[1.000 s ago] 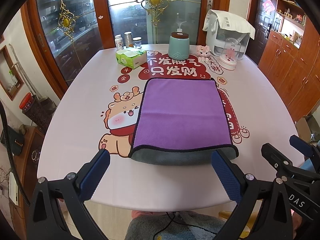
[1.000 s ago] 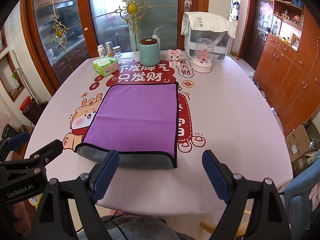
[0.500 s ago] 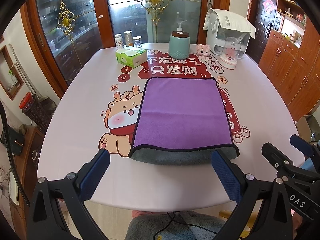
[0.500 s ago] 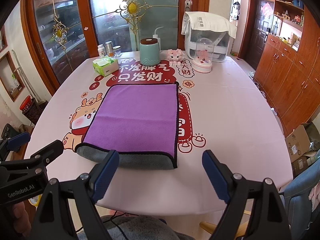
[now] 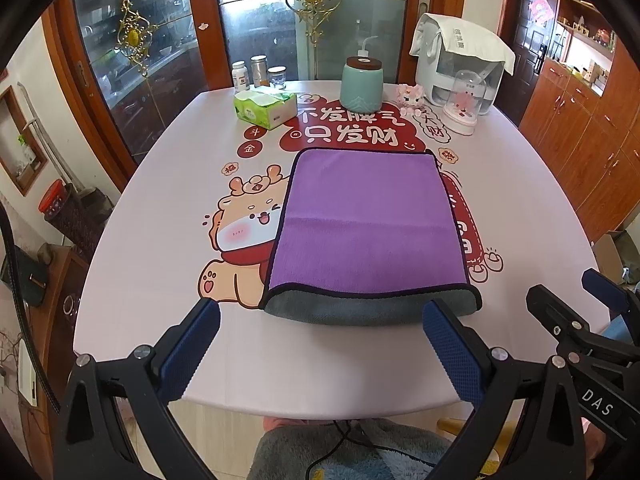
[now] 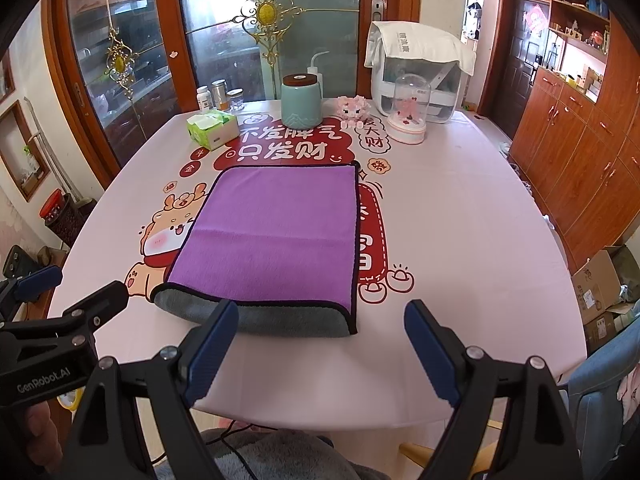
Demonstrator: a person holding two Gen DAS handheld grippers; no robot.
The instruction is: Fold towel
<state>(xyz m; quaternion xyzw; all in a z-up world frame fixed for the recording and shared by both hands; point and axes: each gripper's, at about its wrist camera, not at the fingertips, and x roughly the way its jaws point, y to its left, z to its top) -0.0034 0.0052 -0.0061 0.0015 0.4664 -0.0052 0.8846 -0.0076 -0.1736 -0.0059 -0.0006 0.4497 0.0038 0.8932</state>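
Observation:
A purple towel (image 5: 366, 220) with a grey underside and black edging lies folded flat on the table; its grey fold faces the near edge. It also shows in the right wrist view (image 6: 276, 236). My left gripper (image 5: 320, 350) is open and empty, held above the near table edge, just short of the towel's grey fold. My right gripper (image 6: 320, 350) is open and empty too, near the towel's near right corner. Each gripper shows at the edge of the other's view.
The table (image 5: 160, 220) has a pink printed cover. At its far end stand a tissue pack (image 5: 266, 109), a teal jar (image 5: 361, 82), small bottles (image 5: 258, 72), a pink toy (image 5: 409, 96), a glass dome (image 5: 464, 106) and a white appliance (image 5: 460, 60). Wooden cabinets stand at right.
Almost nothing has moved. Both grippers stay open and hover at the near table edge; the towel lies as before.

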